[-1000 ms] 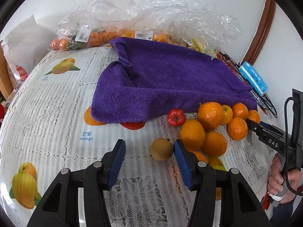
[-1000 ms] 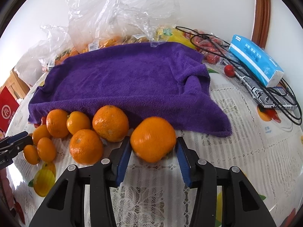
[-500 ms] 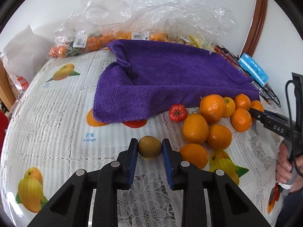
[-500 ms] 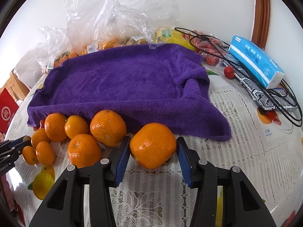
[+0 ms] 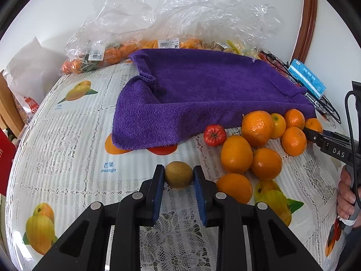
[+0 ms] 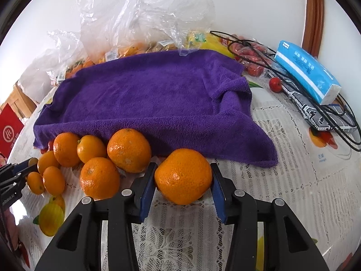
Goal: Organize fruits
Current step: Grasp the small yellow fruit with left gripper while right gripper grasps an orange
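Left claw (image 5: pixel 178 181): clenched on a small brown-green kiwi (image 5: pixel 178 177), blue pads touching both its sides, the fruit low on the lace-patterned table (image 5: pixel 67 140).

Right claw (image 6: pixel 183 186): jaws closing around a large orange (image 6: pixel 183 176). The right pad meets the peel; at the left pad I cannot tell contact from a sliver of gap. The orange rests on the table just in front of the towel's hem.

Next out, a loose pile of oranges (image 5: pixel 252 149) sits between the two claws, fruit touching fruit, mixed sizes, lying right of the kiwi and left of the large orange. A small red fruit (image 5: pixel 214 135) lies at the pile's left edge, against the towel. In the left wrist view the right claw's black body reaches in from the right edge, held by a hand (image 5: pixel 347 194).

Middle ground: a purple towel (image 6: pixel 146 103) is spread flat across the table, with its front edge draped down and the pile tucked against it.

To the right of the towel: a blue tissue pack (image 6: pixel 306 76), black cables (image 6: pixel 338 122) and a second small red fruit (image 6: pixel 275 84).

Far edge, against the white wall: crumpled clear plastic bags (image 5: pixel 180 27) holding more oranges, price labels showing.
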`<state>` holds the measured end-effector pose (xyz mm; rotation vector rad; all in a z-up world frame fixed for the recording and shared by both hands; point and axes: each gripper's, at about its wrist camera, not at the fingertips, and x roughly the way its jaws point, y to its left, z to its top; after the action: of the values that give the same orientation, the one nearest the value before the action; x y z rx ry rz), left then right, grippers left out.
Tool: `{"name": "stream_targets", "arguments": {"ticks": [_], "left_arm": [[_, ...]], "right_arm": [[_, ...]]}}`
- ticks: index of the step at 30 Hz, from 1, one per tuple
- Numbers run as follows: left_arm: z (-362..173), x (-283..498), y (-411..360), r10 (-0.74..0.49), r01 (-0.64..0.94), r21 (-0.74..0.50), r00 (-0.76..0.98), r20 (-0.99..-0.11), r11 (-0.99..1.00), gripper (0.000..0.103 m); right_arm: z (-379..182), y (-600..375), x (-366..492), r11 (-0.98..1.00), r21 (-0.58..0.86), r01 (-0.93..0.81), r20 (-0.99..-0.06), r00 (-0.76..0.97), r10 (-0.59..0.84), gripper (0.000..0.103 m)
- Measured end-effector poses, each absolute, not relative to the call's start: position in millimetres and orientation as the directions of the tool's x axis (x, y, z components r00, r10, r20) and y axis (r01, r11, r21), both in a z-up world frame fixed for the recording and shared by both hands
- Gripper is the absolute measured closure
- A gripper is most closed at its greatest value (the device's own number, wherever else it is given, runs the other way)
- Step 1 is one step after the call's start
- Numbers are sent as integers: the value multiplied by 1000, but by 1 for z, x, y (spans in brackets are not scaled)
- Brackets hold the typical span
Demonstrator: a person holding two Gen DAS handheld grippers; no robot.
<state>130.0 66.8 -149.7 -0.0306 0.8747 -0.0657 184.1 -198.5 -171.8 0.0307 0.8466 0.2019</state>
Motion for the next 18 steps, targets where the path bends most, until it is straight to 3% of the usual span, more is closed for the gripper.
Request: {"name": "stream_targets", "arguments": {"ticks": [7,12,18], "left_arm": [[-149,129,81,-126,24,-146,650,-749,989,79],[-145,129,83,-115,6,-147,656,-746,989,79],[-118,126,87,-143,6,-189,677,-722,982,79]], "right_arm": [[-171,-203,172,980,118,-162,-733,651,196,58],[-163,-208,162,981,129,-148,-732,653,195,58],[-131,-209,152,982,118,-149,-690,699,189,58]]}}
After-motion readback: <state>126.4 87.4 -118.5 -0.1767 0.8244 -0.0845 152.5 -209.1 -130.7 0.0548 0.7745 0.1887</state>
